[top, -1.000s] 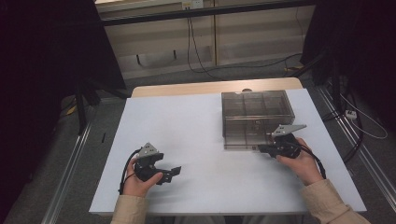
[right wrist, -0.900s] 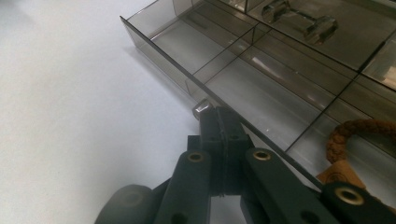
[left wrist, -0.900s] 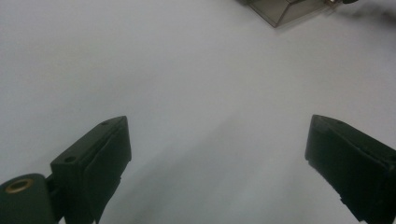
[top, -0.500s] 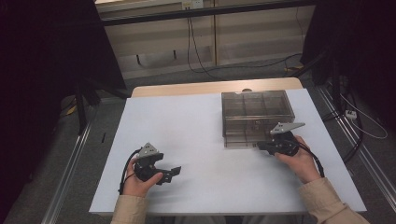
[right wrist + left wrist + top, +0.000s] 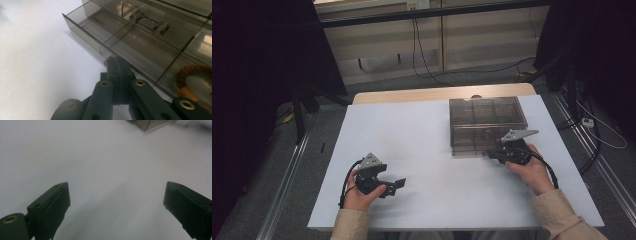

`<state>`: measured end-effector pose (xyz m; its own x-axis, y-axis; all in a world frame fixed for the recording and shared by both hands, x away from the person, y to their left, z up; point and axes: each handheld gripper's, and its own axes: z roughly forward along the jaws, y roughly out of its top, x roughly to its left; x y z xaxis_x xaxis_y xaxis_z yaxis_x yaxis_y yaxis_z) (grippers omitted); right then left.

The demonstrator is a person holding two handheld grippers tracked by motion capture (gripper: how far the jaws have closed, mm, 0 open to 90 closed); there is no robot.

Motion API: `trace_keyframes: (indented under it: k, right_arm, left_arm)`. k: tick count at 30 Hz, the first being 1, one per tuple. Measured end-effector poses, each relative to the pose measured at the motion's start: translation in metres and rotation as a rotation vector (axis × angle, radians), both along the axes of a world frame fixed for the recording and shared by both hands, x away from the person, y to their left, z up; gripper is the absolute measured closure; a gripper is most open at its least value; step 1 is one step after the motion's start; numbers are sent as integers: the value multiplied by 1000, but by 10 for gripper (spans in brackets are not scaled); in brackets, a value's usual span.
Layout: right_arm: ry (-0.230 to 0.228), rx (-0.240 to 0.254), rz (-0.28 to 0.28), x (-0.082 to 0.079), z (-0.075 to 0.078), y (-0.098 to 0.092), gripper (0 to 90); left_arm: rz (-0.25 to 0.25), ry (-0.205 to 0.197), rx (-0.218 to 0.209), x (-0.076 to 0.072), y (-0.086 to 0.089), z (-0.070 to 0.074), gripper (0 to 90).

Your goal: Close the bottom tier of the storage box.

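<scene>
1. Right now, the right gripper is sitting at the near edge of the smoky clear organizer box, with its jaws pressed fully together. In the right gripper view the tips are meeting the front lip of a pulled-out drawer; whether a tab is pinched between them I cannot tell.
2. The box is standing on the far right part of the white table, its back close to the wooden strip along the table's far edge. In the high view its top is showing as a grid of compartments.
3. From the right gripper view, the drawer is lying open toward the gripper and is split by thin dividers. A clear latch-like piece is sitting in one compartment farther in, and a brown braided cord is curling in a compartment at the right edge.
4. The left gripper is resting on the near left part of the table, well apart from the box. Its jaws are standing wide and holding nothing; in the left gripper view bare table is lying between them, with a corner of the box at the top edge.
5. A hand is wrapping around each gripper, and a beige sleeve is covering the right forearm.
</scene>
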<state>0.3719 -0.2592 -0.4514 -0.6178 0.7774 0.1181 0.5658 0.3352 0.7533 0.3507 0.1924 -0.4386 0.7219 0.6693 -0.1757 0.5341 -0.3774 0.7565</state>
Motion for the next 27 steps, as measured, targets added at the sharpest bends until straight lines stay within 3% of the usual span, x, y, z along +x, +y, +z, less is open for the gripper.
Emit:
trace_keyframes:
  k: [27]
  right_arm:
    - [-14, -11, -12, 7, 0, 2, 900]
  left_arm:
    - [-2, 5, 2, 1, 0, -1, 71]
